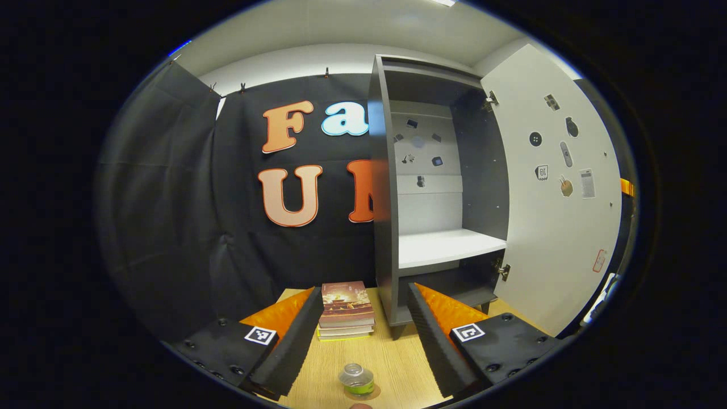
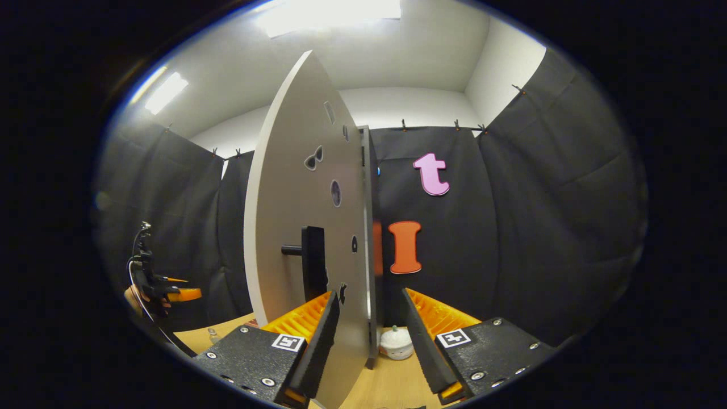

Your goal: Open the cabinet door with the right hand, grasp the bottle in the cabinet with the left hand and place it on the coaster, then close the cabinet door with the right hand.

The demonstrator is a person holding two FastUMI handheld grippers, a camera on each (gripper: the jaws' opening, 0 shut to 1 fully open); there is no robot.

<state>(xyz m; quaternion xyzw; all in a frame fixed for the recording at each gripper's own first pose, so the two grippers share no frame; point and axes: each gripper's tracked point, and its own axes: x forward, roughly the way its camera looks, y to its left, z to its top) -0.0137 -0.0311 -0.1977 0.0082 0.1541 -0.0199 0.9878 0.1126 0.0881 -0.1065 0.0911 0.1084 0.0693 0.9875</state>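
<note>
Bottle (image 1: 356, 379) sits on the coaster (image 1: 361, 393), left gripper (image 1: 359, 341) open and empty; right gripper (image 2: 368, 341) gapes astride the open cabinet door (image 2: 295, 227), closing remains.

Matt white cabinet door (image 2: 295, 227), wood-grain table (image 1: 392, 363), clear plastic bottle (image 1: 356, 379), matt cloth wall (image 1: 170, 216).

Wooden table (image 1: 392, 363) — book stack (image 1: 346, 311), bottle (image 1: 356, 379), cabinet (image 1: 437, 187), white pot (image 2: 396, 344)

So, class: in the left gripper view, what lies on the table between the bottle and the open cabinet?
Bare tabletop separates bottle from cabinet; the book stack sits leftward.
</note>
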